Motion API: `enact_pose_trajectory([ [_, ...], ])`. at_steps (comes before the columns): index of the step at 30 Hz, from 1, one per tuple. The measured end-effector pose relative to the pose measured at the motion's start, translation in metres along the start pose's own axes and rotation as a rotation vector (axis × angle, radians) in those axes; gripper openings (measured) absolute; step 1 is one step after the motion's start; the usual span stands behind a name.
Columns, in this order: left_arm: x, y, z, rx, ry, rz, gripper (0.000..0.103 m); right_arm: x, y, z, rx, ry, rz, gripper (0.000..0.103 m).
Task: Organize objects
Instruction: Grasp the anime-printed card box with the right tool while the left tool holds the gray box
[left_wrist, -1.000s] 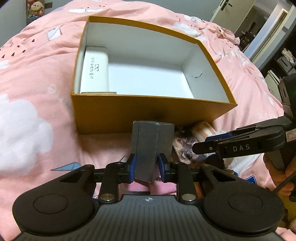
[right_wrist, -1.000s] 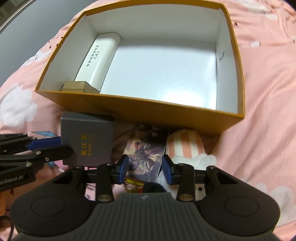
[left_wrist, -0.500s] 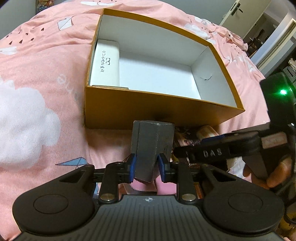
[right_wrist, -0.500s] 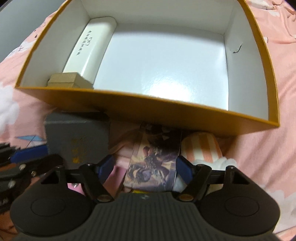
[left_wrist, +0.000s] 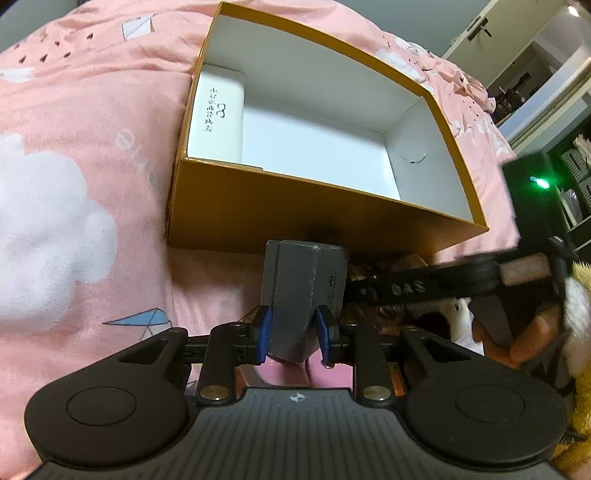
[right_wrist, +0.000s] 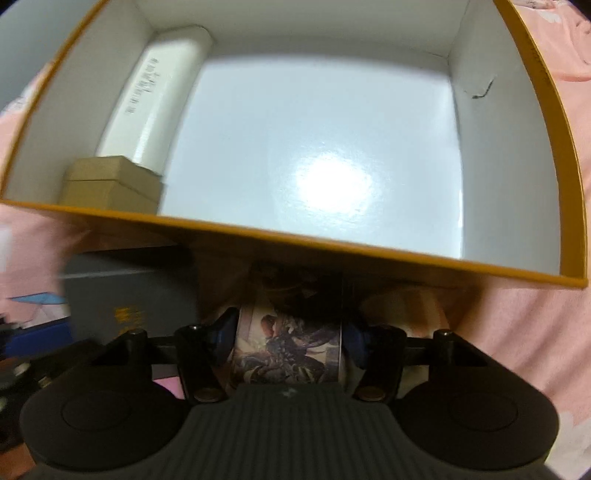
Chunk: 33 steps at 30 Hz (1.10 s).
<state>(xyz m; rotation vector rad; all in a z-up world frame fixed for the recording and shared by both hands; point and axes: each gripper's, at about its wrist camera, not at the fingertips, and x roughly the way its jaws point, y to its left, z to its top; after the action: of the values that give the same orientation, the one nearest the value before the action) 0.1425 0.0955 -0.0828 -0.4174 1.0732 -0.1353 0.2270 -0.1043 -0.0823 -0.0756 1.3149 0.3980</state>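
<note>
Left fingers (left_wrist: 264, 328) clamped on dark grey cardboard box (left_wrist: 304, 284); right fingers (right_wrist: 224, 334) flanking illustrated flat card pack (right_wrist: 291, 343), grip unclear. Both just short of open mustard storage box (left_wrist: 295, 218), straight ahead.

Cardboard, cloth and matt plastic on a soft bed.

My left gripper (left_wrist: 293, 338) is matt black ribbed plastic, holding a matt grey card box (left_wrist: 304, 284). The open box (right_wrist: 369, 254) is mustard paperboard with a glossy white lining. The pink bedspread (left_wrist: 74, 155) looks like soft cloth; the printed card (right_wrist: 291, 343) in my right jaws looks smooth.
</note>
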Motion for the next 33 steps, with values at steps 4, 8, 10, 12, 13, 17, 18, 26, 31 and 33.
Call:
enact_pose_trajectory([
  [4, 0.005, 0.000, 0.003, -0.008, -0.006, 0.005, 0.031, -0.010, -0.005, -0.011, -0.015, -0.026, 0.048, 0.061],
  [8, 0.014, 0.002, 0.004, -0.005, -0.001, 0.018, 0.037, -0.012, -0.010, -0.016, -0.011, -0.039, 0.070, 0.061],
  [10, 0.021, 0.010, 0.005, -0.036, -0.001, -0.001, 0.042, -0.013, -0.012, -0.017, -0.010, -0.043, 0.081, 0.061],
  [12, 0.028, 0.019, 0.007, -0.083, 0.007, -0.027, 0.047, -0.013, -0.015, -0.019, -0.010, -0.047, 0.083, 0.061],
  [13, 0.032, 0.022, 0.008, -0.113, 0.012, -0.039, 0.048, -0.014, -0.016, -0.020, -0.011, -0.048, 0.086, 0.061],
  [17, 0.041, 0.025, 0.009, -0.157, 0.013, -0.050, 0.056, -0.016, -0.018, -0.024, -0.021, -0.056, 0.084, 0.061],
  [18, 0.043, 0.026, 0.009, -0.161, 0.011, -0.051, 0.056, -0.016, -0.018, -0.026, -0.024, -0.059, 0.082, 0.061],
  [26, 0.024, 0.022, 0.001, -0.164, -0.035, -0.058, 0.031, -0.038, -0.026, -0.037, -0.030, -0.114, 0.068, 0.061],
  [31, 0.001, 0.010, -0.010, -0.113, -0.086, -0.031, 0.030, -0.062, -0.019, -0.032, -0.032, -0.157, 0.103, 0.060],
  [33, -0.010, 0.008, -0.011, -0.107, -0.101, -0.048, 0.029, -0.076, -0.017, -0.039, -0.042, -0.178, 0.111, 0.060],
])
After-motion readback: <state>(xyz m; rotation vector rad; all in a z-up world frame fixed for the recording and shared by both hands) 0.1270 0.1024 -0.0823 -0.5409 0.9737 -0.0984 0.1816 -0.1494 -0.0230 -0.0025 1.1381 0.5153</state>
